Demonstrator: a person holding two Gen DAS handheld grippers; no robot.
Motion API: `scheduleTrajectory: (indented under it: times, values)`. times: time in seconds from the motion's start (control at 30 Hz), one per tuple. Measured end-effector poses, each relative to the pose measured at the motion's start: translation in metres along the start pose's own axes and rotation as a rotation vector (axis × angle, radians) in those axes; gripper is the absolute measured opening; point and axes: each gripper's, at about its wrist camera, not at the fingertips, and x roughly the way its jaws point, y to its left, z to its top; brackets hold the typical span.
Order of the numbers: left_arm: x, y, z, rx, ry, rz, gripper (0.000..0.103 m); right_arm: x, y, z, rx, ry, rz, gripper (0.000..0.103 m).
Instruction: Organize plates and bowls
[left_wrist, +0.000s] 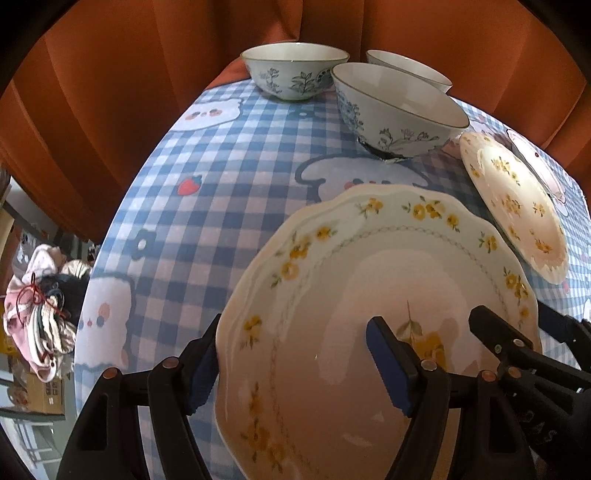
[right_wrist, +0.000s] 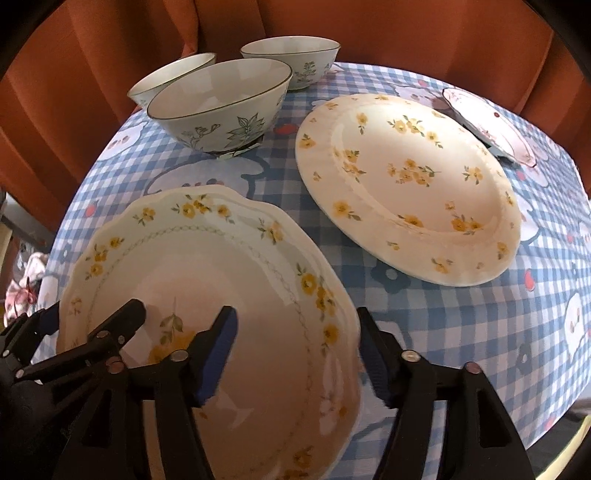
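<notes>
While both grippers, left (left_wrist: 291, 354) and right (right_wrist: 295, 354), straddle opposite rims of the scalloped plate (right_wrist: 221, 295) with jaws wide, unclamped, the round plate (right_wrist: 406, 177) and three bowls (right_wrist: 218, 107) remain unstacked.

Checked cloth table (right_wrist: 461, 332): 3 bowls (right_wrist: 221, 107), 2 floral plates (right_wrist: 406, 184), sm pink dish (right_wrist: 491, 125).

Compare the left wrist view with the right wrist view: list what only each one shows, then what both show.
Only the left wrist view: a bundle of cloth below the table edge, seen in full.
Only the right wrist view: the small pink-rimmed plate seen clearly, and the whole flat floral plate.
Both: the scalloped plate straddled by the open left gripper and right gripper, three bowls, the checked tablecloth.
</notes>
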Motion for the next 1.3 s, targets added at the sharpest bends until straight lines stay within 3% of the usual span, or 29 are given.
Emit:
scheduleTrajectory:
  times: [0.27,0.63,1.03,1.3]
  values:
    - [-0.028,-0.003,-0.004,0.014,-0.011,0.005,0.09,-0.027,-0.009,-0.005,-0.039,-0.03,0.032,0.082]
    - [-0.052,-0.042,0.017,0.003,-0.062,-0.044,0.091,-0.068,-0.043,0.012,-0.009,-0.118,0.008,0.083]
    - [-0.037,-0.106,0.053,-0.009,-0.074,0.0,0.09,-0.052,-0.116,0.048,0.06,-0.114,0.059,0.083]
    - [-0.004,-0.143,0.073,-0.029,-0.043,0.031,0.088,-0.032,-0.154,0.082,0.078,-0.124,0.058,0.083]
